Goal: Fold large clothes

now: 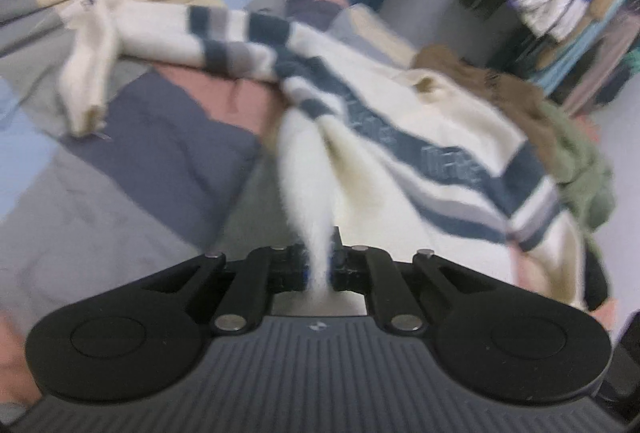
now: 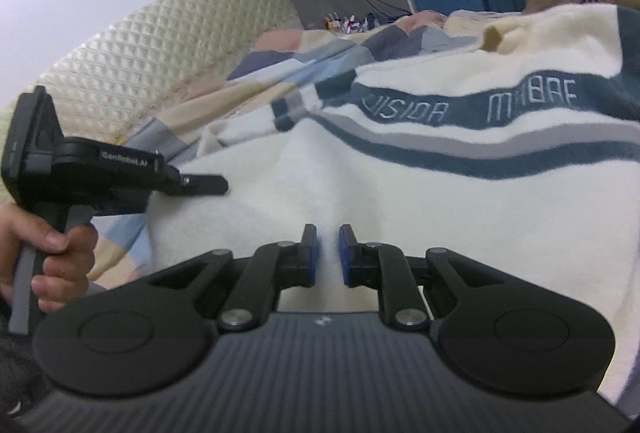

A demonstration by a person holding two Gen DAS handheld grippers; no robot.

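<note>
L gripper (image 1: 318, 265) clamped on sweater (image 1: 400, 137) hem | R gripper (image 2: 328, 253) fingers a little apart, hem cloth between, grip unclear | sweater lay on bed (image 1: 140, 137), long axis ran 12 o'clock from your fingers | both grippers at near hem, L already gripping.
</note>
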